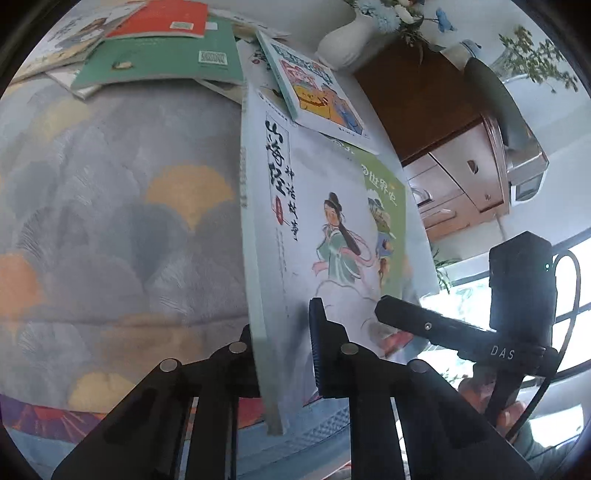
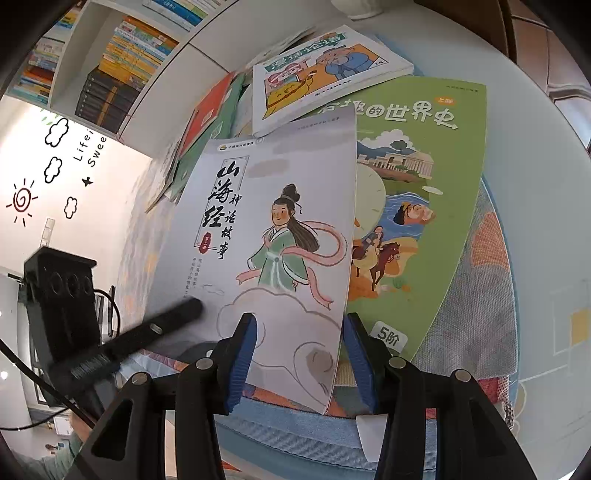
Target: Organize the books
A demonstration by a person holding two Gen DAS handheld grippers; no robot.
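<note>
A pale grey storybook [image 1: 325, 206] [image 2: 280, 192] with a painted figure in green robes is tilted up off the patterned cloth [image 1: 110, 221]. My left gripper [image 1: 280, 321] is shut on its spine edge near the bottom, and one of its black fingers [image 2: 173, 317] lies across the cover. My right gripper [image 2: 300, 319] stands open around the book's lower right corner, with its blue pads apart from the cover. Under the grey book lies a green history book [image 2: 424, 184] [image 1: 388, 192]. A comic-cover book [image 2: 325, 70] [image 1: 314, 85] rests on their far ends.
Behind, a green book [image 1: 159, 59] and a red one [image 1: 162, 18] top a loose pile. A white vase [image 1: 343, 44] and a wooden drawer cabinet [image 1: 443, 129] stand at the right. A filled bookshelf [image 2: 122, 62] is at the far left. A hand [image 1: 480, 395] holds the right gripper.
</note>
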